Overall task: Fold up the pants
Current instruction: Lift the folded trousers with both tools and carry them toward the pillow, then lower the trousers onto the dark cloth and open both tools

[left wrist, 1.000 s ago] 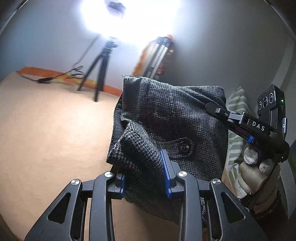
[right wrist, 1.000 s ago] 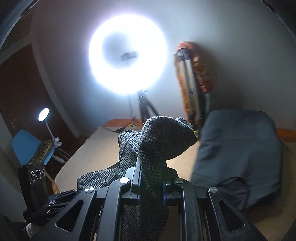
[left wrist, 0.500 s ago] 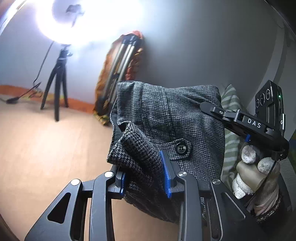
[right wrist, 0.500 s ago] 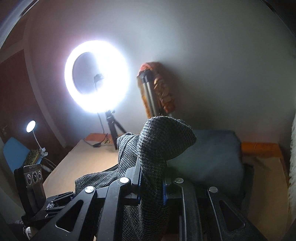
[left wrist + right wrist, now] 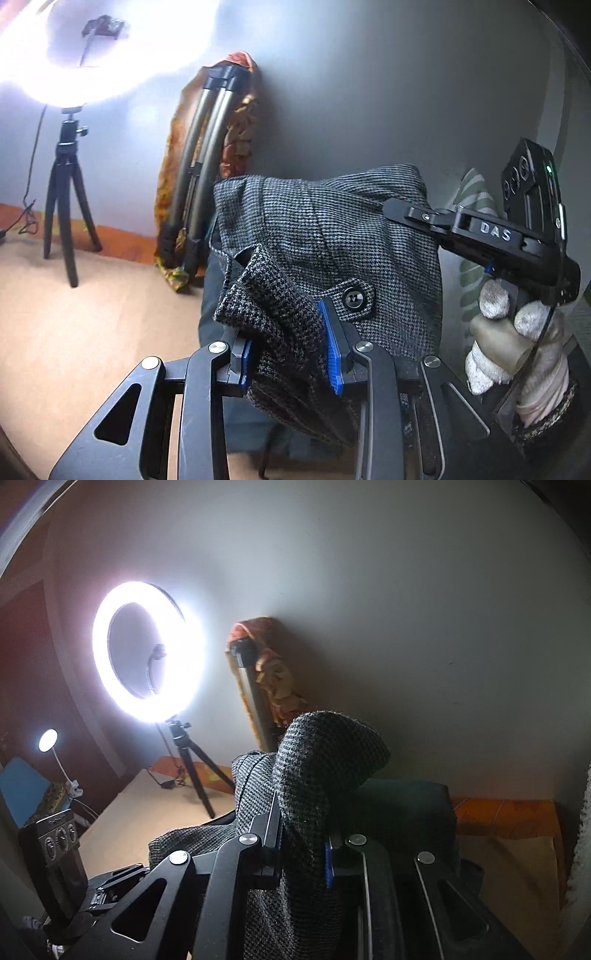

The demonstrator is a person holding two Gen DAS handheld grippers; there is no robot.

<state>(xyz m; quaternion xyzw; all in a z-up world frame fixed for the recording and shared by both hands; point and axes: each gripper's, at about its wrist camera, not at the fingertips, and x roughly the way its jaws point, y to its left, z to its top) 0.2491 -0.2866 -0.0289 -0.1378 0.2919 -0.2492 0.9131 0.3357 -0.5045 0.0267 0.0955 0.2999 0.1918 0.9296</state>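
Grey houndstooth pants (image 5: pixel 332 236) hang in the air, folded into a thick bundle with a black button (image 5: pixel 354 297) facing the left wrist view. My left gripper (image 5: pixel 288 354) is shut on a bunched fold at the bundle's near edge, blue pads pressing both sides. My right gripper (image 5: pixel 303 853) is shut on another fold of the pants (image 5: pixel 321 775), which bulges up over its fingers. In the left wrist view the right gripper's body (image 5: pixel 491 236) sits at the right, held by a gloved hand (image 5: pixel 513 332). The left gripper's body (image 5: pixel 55 864) shows low left in the right wrist view.
A tan surface (image 5: pixel 74 332) lies below. A dark blue-grey folded garment (image 5: pixel 413 812) rests on it near the wall. A ring light (image 5: pixel 147 653) on a small tripod (image 5: pixel 66 206) stands at the back, beside a folded tripod (image 5: pixel 207 147) wrapped in orange cloth. A striped cloth (image 5: pixel 472 206) is at the right.
Both grippers have carried the pants sideways to the right, toward the wall and the dark folded garment. The ring light has slid left in both views. Both grips are unchanged.
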